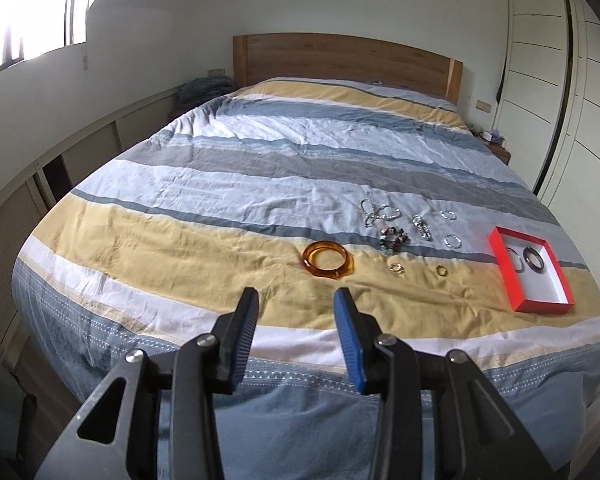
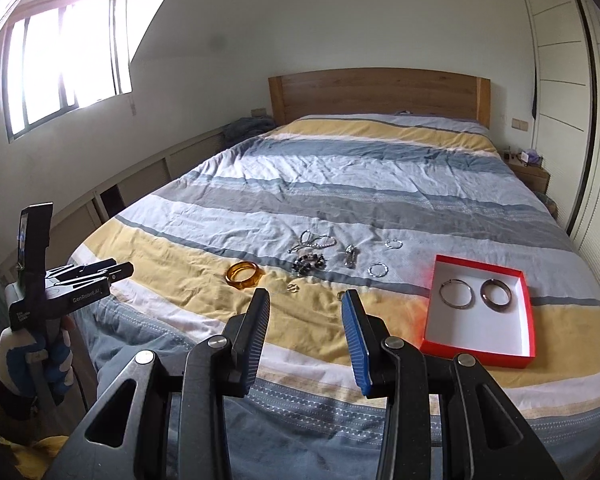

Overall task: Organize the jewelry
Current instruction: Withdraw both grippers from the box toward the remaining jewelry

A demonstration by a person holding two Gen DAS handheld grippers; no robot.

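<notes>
Item: translucent amber plastic bangle (image 1: 328, 259), flat on the bed's (image 1: 180, 240) yellow stripe near its foot edge, dead ahead of my left tongs (image 1: 296, 300); both tongs, right (image 2: 306, 300) included, part-open, empty.

Ahead of my right gripper (image 2: 305, 300) the yellow stripe of the bedspread (image 2: 380, 184) lies bare up to two small rings (image 2: 293, 287). The red box (image 2: 480, 308) blocks the right side, the amber bangle (image 2: 242, 274) the left. My left gripper (image 1: 296, 300) has bare cloth reaching to that bangle.
</notes>
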